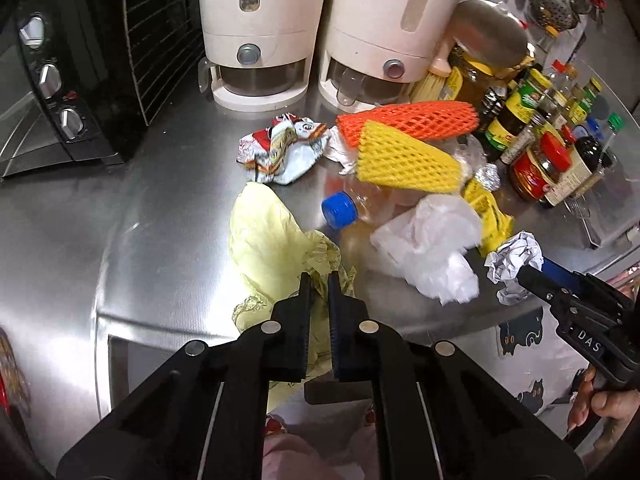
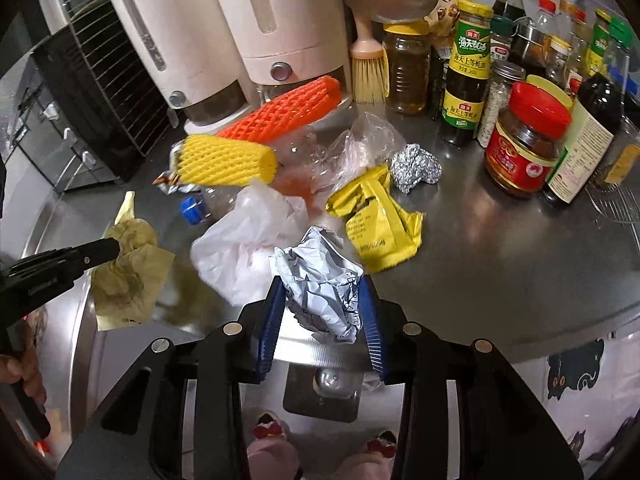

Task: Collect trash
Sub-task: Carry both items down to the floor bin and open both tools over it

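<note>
My left gripper [image 1: 319,280] is shut on a pale yellow plastic bag [image 1: 268,240] that lies at the steel counter's front edge; the bag also shows in the right wrist view [image 2: 128,272]. My right gripper [image 2: 322,280] is shut on a crumpled white paper ball [image 2: 320,284], seen in the left wrist view too [image 1: 514,262]. More trash lies on the counter: white plastic bag [image 2: 244,240], yellow wrapper [image 2: 376,220], foil ball [image 2: 416,166], yellow foam net [image 2: 228,158], orange foam net [image 2: 284,108], clear bottle with blue cap [image 1: 340,209], snack wrapper [image 1: 280,146].
Two white dispensers [image 1: 256,32] stand at the back. A black toaster oven [image 1: 60,72] is at the left. Sauce bottles and jars [image 2: 528,140] crowd the right side, with a brush [image 2: 368,68] beside them. The counter edge [image 2: 520,340] runs close below the grippers.
</note>
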